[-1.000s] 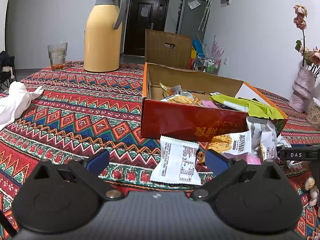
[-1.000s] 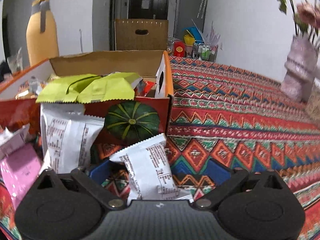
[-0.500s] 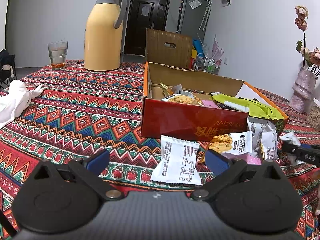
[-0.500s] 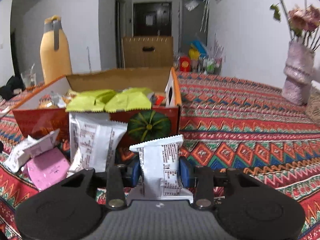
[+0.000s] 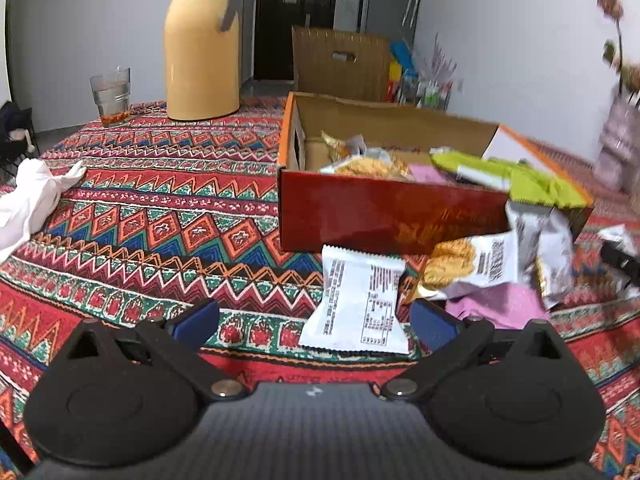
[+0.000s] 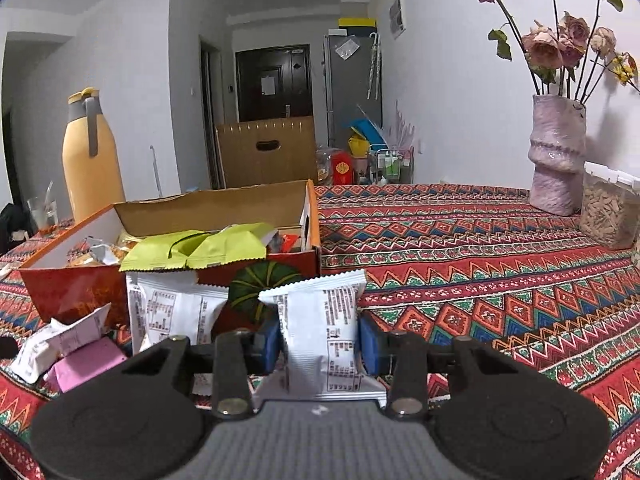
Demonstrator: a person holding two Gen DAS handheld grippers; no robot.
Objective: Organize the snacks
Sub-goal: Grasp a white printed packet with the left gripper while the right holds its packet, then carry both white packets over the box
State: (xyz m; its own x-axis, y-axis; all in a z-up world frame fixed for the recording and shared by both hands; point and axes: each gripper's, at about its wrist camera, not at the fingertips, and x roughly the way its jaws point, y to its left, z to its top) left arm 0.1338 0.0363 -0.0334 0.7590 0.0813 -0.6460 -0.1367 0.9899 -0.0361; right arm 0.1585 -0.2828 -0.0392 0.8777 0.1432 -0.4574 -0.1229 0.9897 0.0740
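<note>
In the right wrist view, the right tool (image 6: 319, 345) is closed on a white snack packet (image 6: 320, 336), its blue pads pressing the packet's sides, and the packet stands upright between them. At ten o'clock from it another white packet (image 6: 172, 314) leans against the front of the red cardboard box (image 6: 72, 292), with a pink packet (image 6: 86, 364) lying on the surface at nine o'clock. Green packets (image 6: 196, 248) hang over the box's front edge. Farther off, at two o'clock, a vase of flowers (image 6: 556, 156) stands on the patterned surface (image 6: 460, 248) next to a clear jar (image 6: 610, 208).

In the left wrist view, the left tool (image 5: 312, 320) is open, its blue pads wide apart and gripping nothing. A white packet (image 5: 358, 306) lies flat on the surface between them, toward the right pad. Beyond it, at one o'clock, more packets (image 5: 480, 264) are piled against the box (image 5: 384, 212), which holds several snacks. At nine o'clock lies a white cloth (image 5: 28, 204). Far back, at eleven o'clock, stand a yellow jug (image 5: 202, 48) and a glass (image 5: 111, 92).
</note>
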